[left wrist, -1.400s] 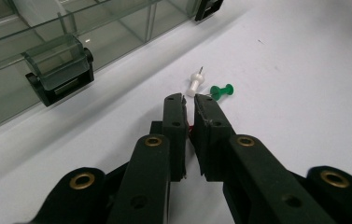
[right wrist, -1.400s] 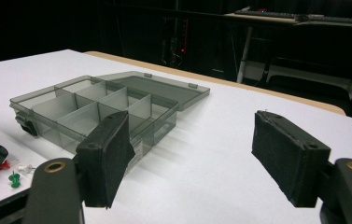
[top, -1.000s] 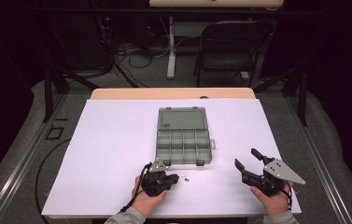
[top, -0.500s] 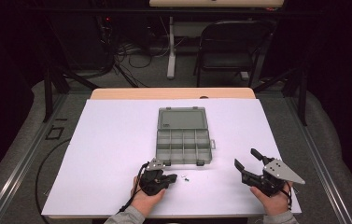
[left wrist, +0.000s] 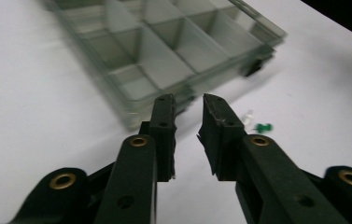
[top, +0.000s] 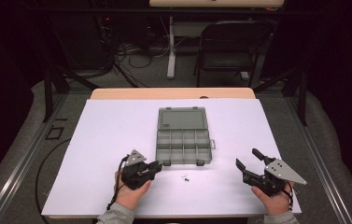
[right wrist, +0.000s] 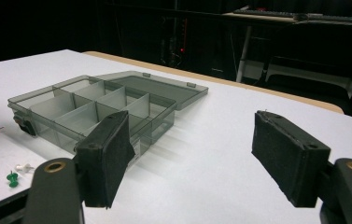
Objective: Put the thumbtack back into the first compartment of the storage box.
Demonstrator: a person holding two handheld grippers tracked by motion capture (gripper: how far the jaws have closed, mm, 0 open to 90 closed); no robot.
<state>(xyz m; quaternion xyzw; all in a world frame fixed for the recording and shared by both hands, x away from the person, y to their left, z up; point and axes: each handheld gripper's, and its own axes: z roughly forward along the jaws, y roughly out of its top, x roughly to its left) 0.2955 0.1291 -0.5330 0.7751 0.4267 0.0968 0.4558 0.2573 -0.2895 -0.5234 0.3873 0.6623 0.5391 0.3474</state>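
Seemingly light, tiny and prone to rolling, the green plastic pushpin (left wrist: 263,127) at centre right is best pinched by its head; the left gripper (left wrist: 190,105), narrowly parted after just opening, holds nothing, while the right gripper (right wrist: 194,149) gapes wide.

Both grippers (top: 154,167) (top: 247,158) were black, with brass-ringed screw holes, grey three-cornered top plates, trailing black cables; sleeves (top: 116,215) were grey.
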